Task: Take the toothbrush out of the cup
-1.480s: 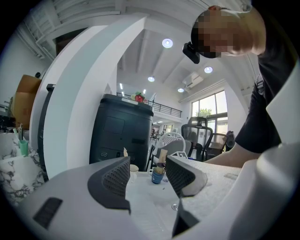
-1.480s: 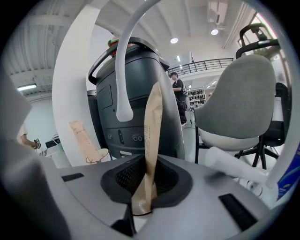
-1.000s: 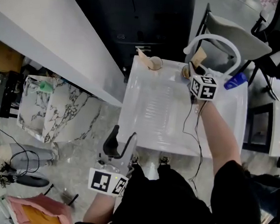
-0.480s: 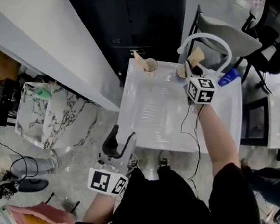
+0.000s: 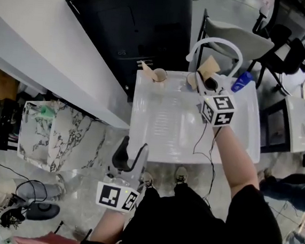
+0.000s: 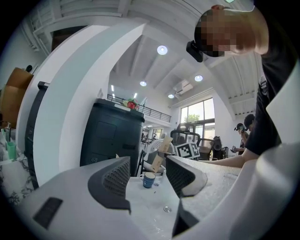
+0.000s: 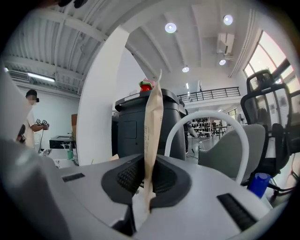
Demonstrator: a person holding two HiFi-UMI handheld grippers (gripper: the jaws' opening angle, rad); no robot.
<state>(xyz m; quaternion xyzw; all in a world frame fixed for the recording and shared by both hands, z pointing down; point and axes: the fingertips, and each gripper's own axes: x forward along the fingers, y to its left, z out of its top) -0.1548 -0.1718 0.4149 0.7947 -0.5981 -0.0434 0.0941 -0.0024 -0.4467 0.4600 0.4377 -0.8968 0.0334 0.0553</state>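
Gripping the toothbrush [image 7: 152,122] upright

White table [image 5: 162,136] ahead. Left gripper [image 6: 147,176] hangs before its near edge, jaws apart, empty. Right gripper [image 7: 146,178] pinches the paper-wrapped toothbrush near the cup [image 5: 191,80] at the far edge.

White table [image 5: 164,138], one cup [image 5: 160,74], perhaps a second cup [image 5: 192,81], far edge.
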